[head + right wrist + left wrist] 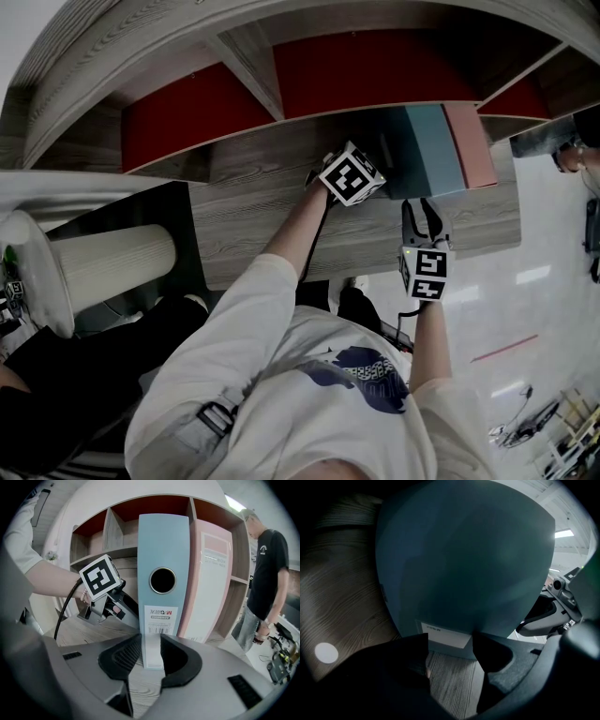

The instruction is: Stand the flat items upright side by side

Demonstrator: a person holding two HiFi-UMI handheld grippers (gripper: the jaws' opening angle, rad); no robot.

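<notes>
Binders are what I'm working: a blue binder [427, 150] and a pink binder [473, 145] stand upright, side by side and touching, on the wooden tabletop [262, 216] in front of the red-backed shelf compartments [356, 70]. From the head view I only get their top edges and broad sides.

The right gripper view gives me the spines instead. The blue one has a round finger hole [162, 580] and a barcode label [159, 620] under it, with the pink spine tight against its right. There I see my right gripper [151, 651] clamped on the foot of the blue spine, one pad on either side. That view alone also shows a person in a dark T-shirt [267, 573] standing off to the right.

The left gripper view is almost filled by the blue binder's broad face, with a white label [445, 634] at its lower edge. My left gripper [450, 644] has its jaws apart, right up against that face, with bare wood grain showing between them. Whether the tips actually touch the cover I can't tell.
</notes>
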